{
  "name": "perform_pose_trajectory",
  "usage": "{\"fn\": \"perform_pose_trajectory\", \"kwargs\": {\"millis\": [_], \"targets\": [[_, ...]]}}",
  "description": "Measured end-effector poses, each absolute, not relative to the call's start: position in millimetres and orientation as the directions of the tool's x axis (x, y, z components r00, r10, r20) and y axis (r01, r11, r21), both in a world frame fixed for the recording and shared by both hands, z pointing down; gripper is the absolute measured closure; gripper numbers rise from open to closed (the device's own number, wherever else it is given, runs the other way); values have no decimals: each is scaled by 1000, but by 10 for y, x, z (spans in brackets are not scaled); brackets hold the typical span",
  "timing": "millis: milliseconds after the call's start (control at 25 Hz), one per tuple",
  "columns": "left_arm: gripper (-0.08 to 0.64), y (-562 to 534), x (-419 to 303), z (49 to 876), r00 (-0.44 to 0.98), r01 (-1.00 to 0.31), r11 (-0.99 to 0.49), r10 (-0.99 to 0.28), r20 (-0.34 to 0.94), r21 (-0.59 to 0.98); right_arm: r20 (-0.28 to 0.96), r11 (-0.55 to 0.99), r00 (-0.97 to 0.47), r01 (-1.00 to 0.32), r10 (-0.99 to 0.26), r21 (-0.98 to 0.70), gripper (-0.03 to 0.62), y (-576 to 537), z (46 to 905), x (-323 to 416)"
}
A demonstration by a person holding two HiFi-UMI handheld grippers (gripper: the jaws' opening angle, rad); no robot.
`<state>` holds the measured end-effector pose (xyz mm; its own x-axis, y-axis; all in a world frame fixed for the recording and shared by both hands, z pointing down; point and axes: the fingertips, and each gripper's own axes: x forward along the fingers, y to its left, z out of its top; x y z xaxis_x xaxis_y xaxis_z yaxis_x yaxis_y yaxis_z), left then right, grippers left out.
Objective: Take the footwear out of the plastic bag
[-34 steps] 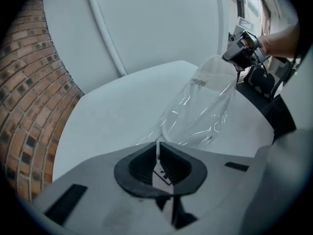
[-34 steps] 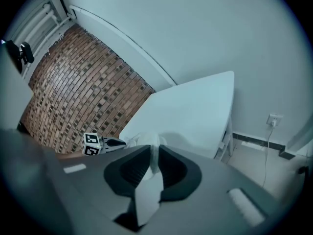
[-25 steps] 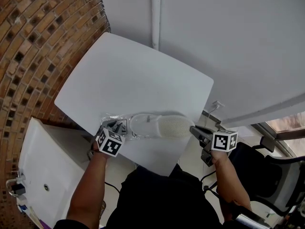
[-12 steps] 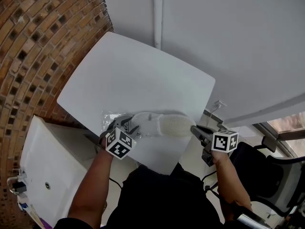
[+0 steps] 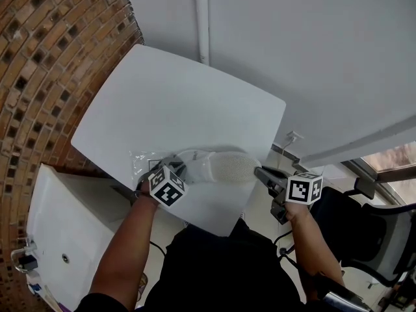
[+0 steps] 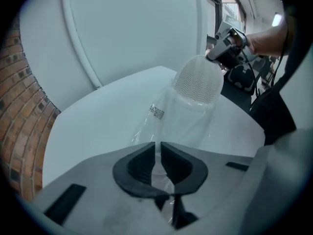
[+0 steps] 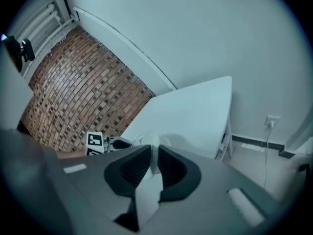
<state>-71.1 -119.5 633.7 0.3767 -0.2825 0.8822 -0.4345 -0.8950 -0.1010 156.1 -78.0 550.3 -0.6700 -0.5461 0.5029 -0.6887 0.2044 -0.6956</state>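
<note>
At the table's near edge, my left gripper's jaws are closing on the plastic bag, my right gripper's on the shoe's end.

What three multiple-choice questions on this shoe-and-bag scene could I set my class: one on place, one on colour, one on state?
1. Where does the shoe lie? A in a box; B on the table; C on a shelf.
2. What colour is the shoe? A white; B red; C black.
3. What is between the jaws of the left gripper? A nothing; B a lace; C the bag.

Answers: B, it rests on the white tabletop; A, its upper and sole are both white; C, the closing jaws pinch clear plastic.
</note>
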Motion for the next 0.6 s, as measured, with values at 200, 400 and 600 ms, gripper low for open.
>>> {"fn": "perform_pose_trajectory", "kwargs": {"millis": [200, 400, 600], "targets": [[540, -1211, -727, 6406, 332, -427, -894, -294, 896, -136, 466, 176, -674, -657, -572, -733, 548, -783, 5437, 1696], [549, -1293, -759, 6466, 289, -447, -880, -311, 905, -160, 425, 174, -681, -626, -596, -760, 554, -770, 5286, 1809], [552, -1398, -798, 6554, 252, -475, -863, -319, 914, -170, 386, 189, -683, -607, -620, -772, 560, -746, 5033, 1922]]}}
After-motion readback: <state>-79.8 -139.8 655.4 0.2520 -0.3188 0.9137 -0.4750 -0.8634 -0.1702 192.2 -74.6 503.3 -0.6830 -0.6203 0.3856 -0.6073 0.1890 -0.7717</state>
